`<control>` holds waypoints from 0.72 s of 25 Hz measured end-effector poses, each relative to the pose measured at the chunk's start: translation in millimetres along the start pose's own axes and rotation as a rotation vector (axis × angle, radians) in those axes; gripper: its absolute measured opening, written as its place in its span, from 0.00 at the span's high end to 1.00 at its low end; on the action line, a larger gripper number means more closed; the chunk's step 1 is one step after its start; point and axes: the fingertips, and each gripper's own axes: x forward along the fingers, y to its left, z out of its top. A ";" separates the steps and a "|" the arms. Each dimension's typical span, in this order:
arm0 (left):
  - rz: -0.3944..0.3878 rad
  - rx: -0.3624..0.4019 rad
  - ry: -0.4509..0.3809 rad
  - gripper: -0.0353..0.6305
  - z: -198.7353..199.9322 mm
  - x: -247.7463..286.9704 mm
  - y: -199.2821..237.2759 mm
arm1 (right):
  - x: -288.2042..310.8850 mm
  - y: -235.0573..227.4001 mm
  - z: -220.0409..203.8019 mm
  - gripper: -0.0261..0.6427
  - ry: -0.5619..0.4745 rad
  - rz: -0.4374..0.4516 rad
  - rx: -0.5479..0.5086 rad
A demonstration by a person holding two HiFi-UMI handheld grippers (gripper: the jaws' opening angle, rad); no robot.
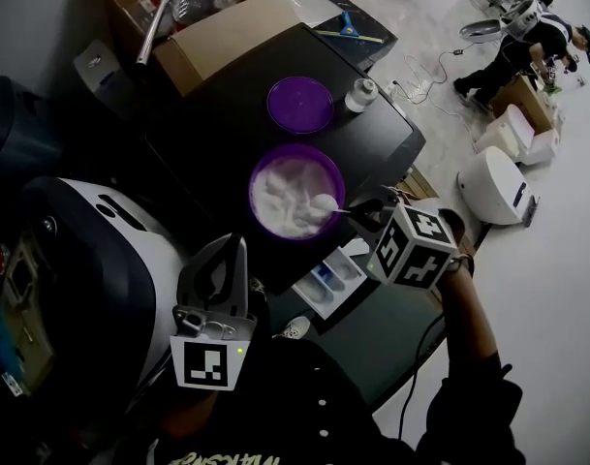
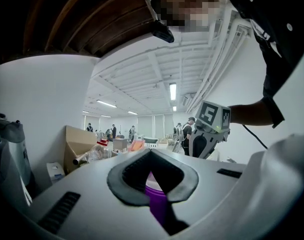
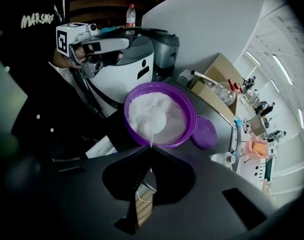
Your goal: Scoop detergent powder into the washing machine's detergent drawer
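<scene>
Reaching over powder tub [image 1: 275, 153], right hand-held gripper [image 1: 365, 211] pinching spoon [image 1: 324, 202].

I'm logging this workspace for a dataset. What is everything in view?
bowl: one, purple, holding white powder, middle of dark top
lid: one, purple, behind bowl
bottle: one, white, beside lid
detergent drawer: one, white, open, nearer than bowl
cardboard box: one, brown, far end
rounded appliance: one, white and black, left
spoon: one, white, over powder
left tool: one, white, jaws together
right tool: one, dark, shut on spoon
</scene>
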 end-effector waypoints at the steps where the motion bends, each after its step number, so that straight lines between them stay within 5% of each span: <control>1: 0.000 -0.003 0.004 0.93 -1.7 1.1 1.2 | 0.7 -0.5 0.7 0.91 0.033 0.016 -0.027; 18: -0.006 -0.073 0.042 0.93 -21.7 15.7 16.1 | 12.3 -12.3 -2.2 0.91 0.429 0.146 -0.309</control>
